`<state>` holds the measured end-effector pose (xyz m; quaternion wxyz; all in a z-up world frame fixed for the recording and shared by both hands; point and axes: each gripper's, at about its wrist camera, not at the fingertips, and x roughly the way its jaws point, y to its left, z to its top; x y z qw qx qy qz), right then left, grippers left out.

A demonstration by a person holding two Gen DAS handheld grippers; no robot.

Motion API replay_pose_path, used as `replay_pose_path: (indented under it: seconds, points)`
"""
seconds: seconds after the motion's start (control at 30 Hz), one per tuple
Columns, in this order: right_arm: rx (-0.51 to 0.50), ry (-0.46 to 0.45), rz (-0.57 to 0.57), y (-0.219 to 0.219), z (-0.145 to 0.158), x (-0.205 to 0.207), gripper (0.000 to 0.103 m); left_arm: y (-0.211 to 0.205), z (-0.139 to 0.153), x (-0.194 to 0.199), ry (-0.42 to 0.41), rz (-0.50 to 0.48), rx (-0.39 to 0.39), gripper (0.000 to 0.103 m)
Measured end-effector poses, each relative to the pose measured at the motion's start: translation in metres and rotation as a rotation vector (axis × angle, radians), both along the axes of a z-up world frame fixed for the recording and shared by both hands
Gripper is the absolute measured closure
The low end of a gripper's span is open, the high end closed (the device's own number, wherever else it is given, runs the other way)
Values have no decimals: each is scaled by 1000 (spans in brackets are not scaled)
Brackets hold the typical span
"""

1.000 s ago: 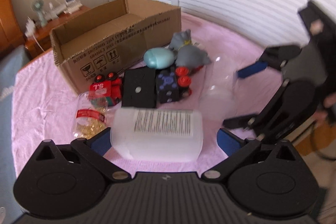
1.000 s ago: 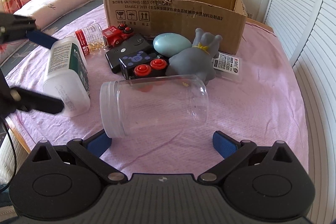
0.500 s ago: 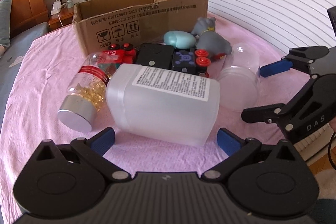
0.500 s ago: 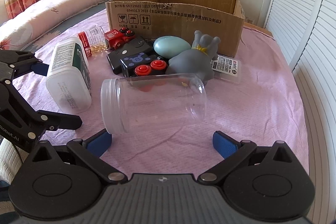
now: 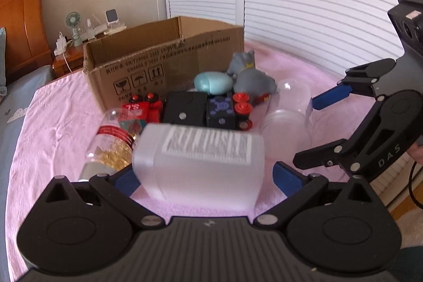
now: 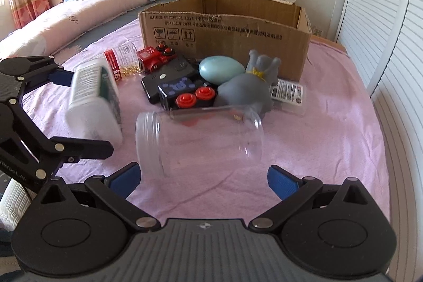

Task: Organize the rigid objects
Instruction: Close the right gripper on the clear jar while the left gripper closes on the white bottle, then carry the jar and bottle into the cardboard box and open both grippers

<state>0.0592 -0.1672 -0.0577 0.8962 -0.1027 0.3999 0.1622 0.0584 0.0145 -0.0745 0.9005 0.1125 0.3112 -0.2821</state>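
Left claw point(image 5: 206, 179) is spread wide around the frosted white bottle point(image 5: 201, 163) lying near on the pink bedspread point(image 6: 330, 139), so I'd squeeze its flat sides squarely before lifting toward the far cardboard box point(image 6: 224, 31), while the right claw point(image 6: 203, 179) waits wide by the clear jar point(image 6: 198, 136).

From my left gripper point(image 5: 206, 180) I see the white bottle point(image 5: 201, 163) lying between its spread blue pads, its image blurred. Behind it lie a capsule jar point(image 5: 111, 147), black box point(image 5: 186, 110) and clear jar point(image 5: 288, 120). The cardboard box point(image 5: 164, 57) stands beyond. The right gripper point(image 5: 314, 131) is spread beside the clear jar.
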Motion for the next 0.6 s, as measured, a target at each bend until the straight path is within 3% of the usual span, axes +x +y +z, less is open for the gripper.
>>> replay_pose_path:
  seconds: [0.1,0.23,0.6]
  points:
    - [-8,-9,1,1,3,1,0,2,0,3,-7,-16,-23,4]
    - [-18,-23,-1,5,7,4,0,4,1,5,-9,-11,-34,19]
    - [-59,-20,25,21,11,17,3,9,10,13,72,4,-40,20]
